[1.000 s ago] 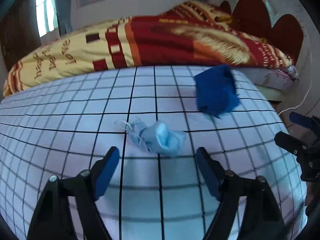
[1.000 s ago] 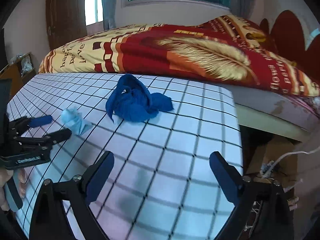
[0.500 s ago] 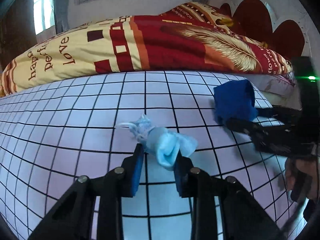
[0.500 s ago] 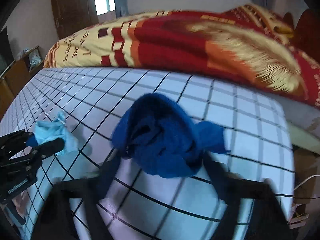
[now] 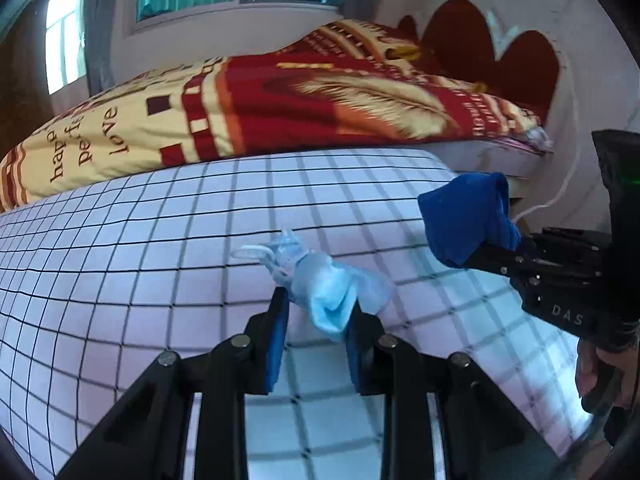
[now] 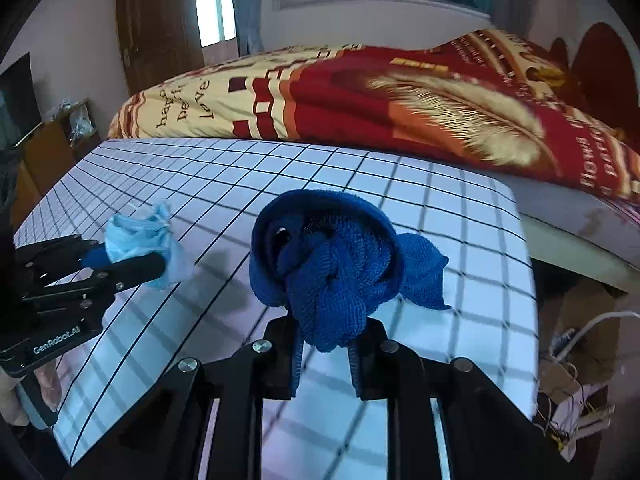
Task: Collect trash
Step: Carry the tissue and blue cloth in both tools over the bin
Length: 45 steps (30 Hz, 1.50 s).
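Behind your work surface lies a bed under a red and yellow blanket (image 6: 360,96) printed with a feather and the words "love" and what may be "happy" and "perfect", partly cut off by folds. The white table (image 5: 160,264) carries a black grid. Your right gripper (image 6: 325,354) is closing, its pads clamped on a crumpled dark blue towel (image 6: 332,256), lifted off the table. Your left gripper (image 5: 316,340) pinches a light blue face mask (image 5: 324,284), also raised. "GenRobot.AI" reads on the left gripper's body; on the right, only "DAS" shows.
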Tool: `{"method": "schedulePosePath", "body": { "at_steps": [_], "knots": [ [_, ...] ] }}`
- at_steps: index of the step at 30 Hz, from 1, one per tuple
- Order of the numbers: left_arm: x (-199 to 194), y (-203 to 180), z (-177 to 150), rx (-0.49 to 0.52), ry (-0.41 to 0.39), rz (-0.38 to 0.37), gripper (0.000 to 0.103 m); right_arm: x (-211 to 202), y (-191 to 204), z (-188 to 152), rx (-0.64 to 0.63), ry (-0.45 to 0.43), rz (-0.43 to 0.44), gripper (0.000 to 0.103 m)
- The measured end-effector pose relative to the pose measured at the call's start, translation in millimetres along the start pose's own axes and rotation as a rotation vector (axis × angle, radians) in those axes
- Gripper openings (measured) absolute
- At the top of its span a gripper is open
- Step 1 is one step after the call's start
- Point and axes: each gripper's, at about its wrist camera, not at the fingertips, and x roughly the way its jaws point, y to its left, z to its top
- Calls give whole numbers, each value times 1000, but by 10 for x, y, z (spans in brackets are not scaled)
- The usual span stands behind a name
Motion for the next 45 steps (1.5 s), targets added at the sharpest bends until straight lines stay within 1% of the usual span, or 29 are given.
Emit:
{"method": "schedulePosePath", "body": {
  "at_steps": [4, 10, 12, 16, 22, 31, 36, 45],
  "knots": [
    [-245, -266, -123, 35, -22, -33, 28, -441, 23, -240, -7, -29, -46, 20],
    [-689, -646, -389, 51, -54, -79, 28, -1147, -64, -738, 50, -66, -93, 20],
    [-775, -742, -458, 51, -55, -96, 28, -1324, -93, -883, 69, -77, -108, 20],
    [-923, -998, -625, 83, -54, -126, 28, -1681, -159, -1219, 102, -94, -146, 20],
    [-1082, -1379, -822, 138, -61, -167, 28, -2076, -271, -1653, 158, -108, -193, 20],
    [-1136, -1806, -979, 186, -48, -249, 28, -2503, -557, -2172, 229, -103, -273, 20],
    [-1156, -2038, -1031, 222, -48, -281, 28, -2678, -756, -2420, 276, -94, -319, 20],
    [-1106, -2471, -1110, 282, -25, -345, 28, -2984, -1068, -2811, 356, -93, -390, 20]
  ]
}}
